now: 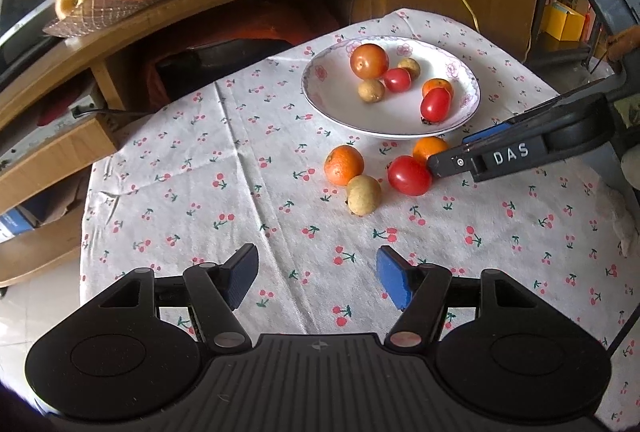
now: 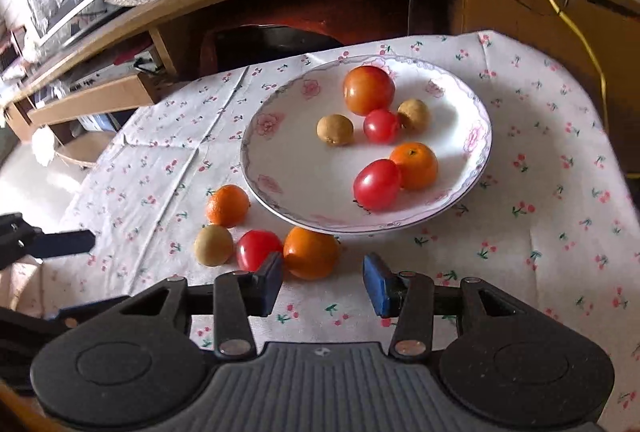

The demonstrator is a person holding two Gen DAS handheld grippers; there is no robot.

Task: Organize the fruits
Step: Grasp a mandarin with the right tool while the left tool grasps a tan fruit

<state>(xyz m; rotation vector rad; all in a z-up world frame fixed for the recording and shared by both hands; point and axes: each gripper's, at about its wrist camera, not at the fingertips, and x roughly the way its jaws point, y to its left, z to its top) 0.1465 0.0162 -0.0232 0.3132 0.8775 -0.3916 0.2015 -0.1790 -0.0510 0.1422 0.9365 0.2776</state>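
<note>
White floral plate [image 2: 280, 168] holds six small fruits; four lie outside.

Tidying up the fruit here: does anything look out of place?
Yes: four fruits lie on the tablecloth beside the plate, not on it: two oranges, a tomato and a brown fruit.

On the plate [image 2: 280, 168] you have six fruits: three tomatoes, two longans, one mandarin. On the cloth [image 2: 540, 232] at lower left sit four more: two mandarins, one tomato, one longan.
</note>
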